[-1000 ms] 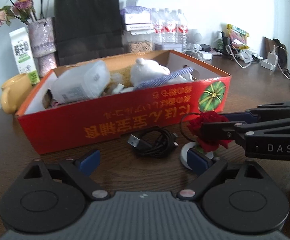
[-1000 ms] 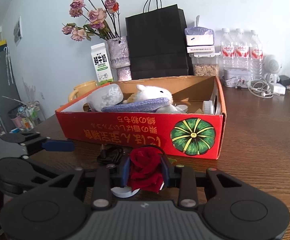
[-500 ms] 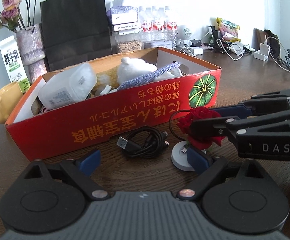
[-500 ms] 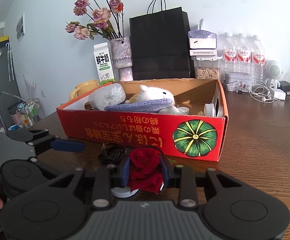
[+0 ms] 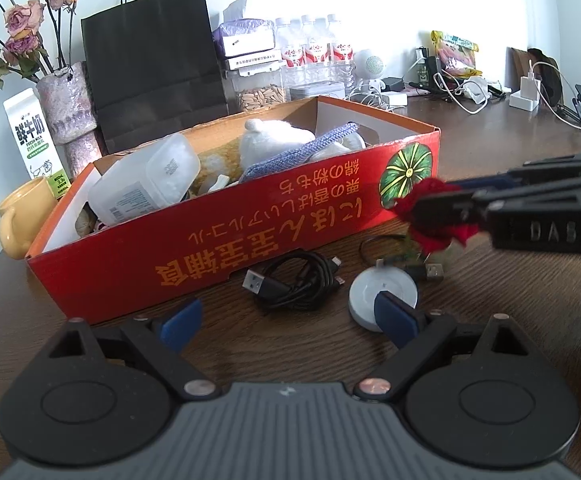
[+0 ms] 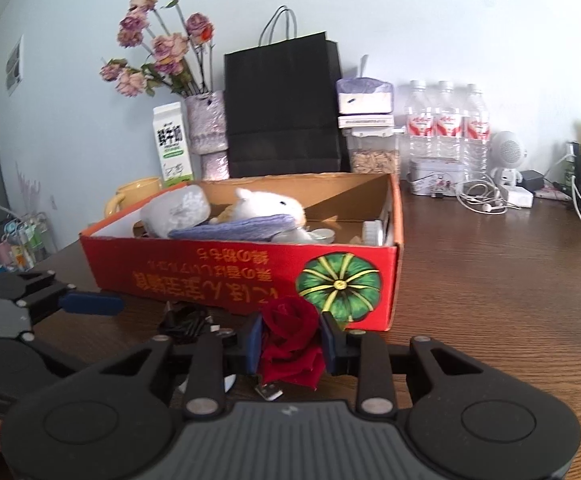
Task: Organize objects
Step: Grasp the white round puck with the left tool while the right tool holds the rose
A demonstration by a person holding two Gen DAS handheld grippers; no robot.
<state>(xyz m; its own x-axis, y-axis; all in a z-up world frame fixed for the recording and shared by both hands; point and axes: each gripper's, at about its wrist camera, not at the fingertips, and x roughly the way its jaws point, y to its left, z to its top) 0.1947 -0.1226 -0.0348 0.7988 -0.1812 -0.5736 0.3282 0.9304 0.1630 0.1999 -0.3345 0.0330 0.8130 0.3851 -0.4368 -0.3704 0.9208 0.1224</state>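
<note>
A dark wooden table (image 5: 490,152) carries a long red cardboard box (image 5: 250,236) printed with a green pumpkin and upside-down lettering; inside it lie a clear plastic container (image 5: 146,184), a white plush toy (image 5: 270,144) and a strip of blue knitted cloth (image 5: 298,152). Behind the box stand a black paper bag (image 6: 282,108), a vase of dried roses (image 6: 206,120), a milk carton (image 6: 172,144) and a yellow mug (image 5: 22,216).

On the table in front of the box lie a coiled black USB cable (image 5: 298,280) and, just beside it, a round white disc (image 5: 382,292). The right gripper (image 6: 290,340) is clamped narrowly on a red artificial rose (image 6: 290,336), both blue pads pressed into the petals, holding it above the table near the pumpkin end of the box. The left gripper (image 5: 286,316) stands wide apart with nothing between its fingers, its right pad (image 5: 394,318) in front of the white disc.

Compared with a second ago, the rose has been lifted off the disc, which now shows bare with a short cable and plug (image 5: 426,270) beside it; the right jaws have squeezed in a touch further on the flower. The left gripper has barely shifted, though its view has rolled so the box now leans
</note>
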